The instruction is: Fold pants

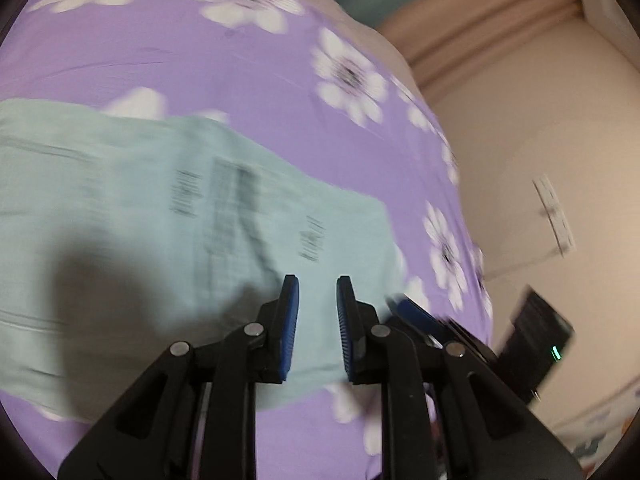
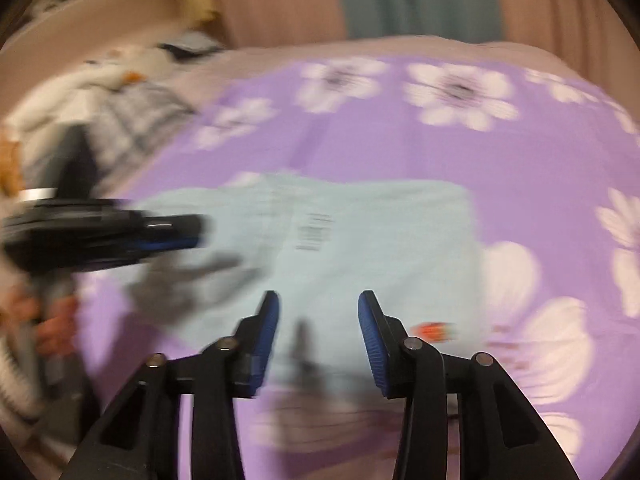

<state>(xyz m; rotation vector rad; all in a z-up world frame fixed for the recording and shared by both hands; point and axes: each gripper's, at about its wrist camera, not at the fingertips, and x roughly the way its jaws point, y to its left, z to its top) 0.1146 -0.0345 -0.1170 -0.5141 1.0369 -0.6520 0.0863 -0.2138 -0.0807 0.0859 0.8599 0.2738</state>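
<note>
The pale mint-green cloth pants (image 2: 360,240) look soft and matt, a thin woven fabric with faint creases. The purple bedsheet with white flowers (image 2: 400,152) under them is smooth matt cloth. Each hand-held gripper (image 1: 318,320) has matt black plastic arms, dull silver metal pins and ribbed blue rubbery pads (image 1: 290,328).

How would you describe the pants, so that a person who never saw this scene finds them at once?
Look first at the purple bed sheet printed with big white flowers. On its middle lies one flat, pale mint-green rectangle of cloth: the pants, already folded. They are the only plain, unpatterned piece on the sheet, with small dark printed marks on top; the marks are too blurred to read.
</note>
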